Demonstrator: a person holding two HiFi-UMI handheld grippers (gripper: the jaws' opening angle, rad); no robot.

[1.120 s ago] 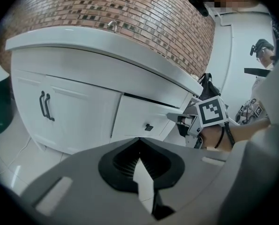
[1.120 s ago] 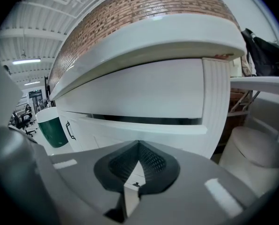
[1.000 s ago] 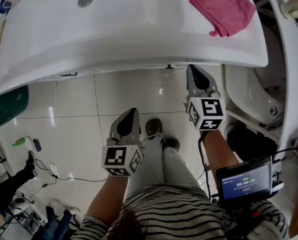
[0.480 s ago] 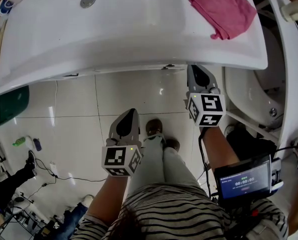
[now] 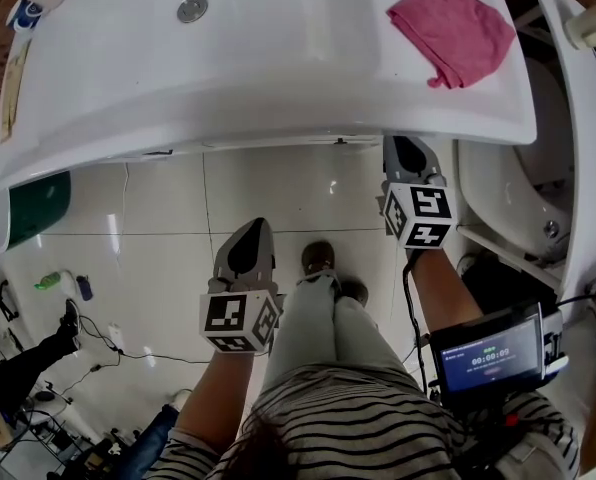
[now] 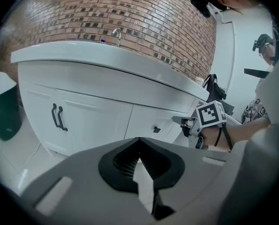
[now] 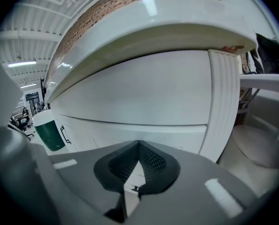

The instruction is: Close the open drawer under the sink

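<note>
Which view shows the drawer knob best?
Left gripper view: drawer knob sits clear and unobstructed. Right gripper view shows it tiny between the jaws; head view, only a speck under the countertop edge.

A pink cloth [image 5: 450,28] lies loosely folded at the upper right of the head view. A dark green bin [image 5: 38,208] stands on the glossy pale tiled floor [image 5: 278,188] at the left. A small green bottle [image 5: 48,282] and a thin dark cable [image 5: 128,353] lie on the tiles near it. A red-brown brick wall [image 6: 130,18] is behind. A small lit screen [image 5: 490,353] is at the lower right.
</note>
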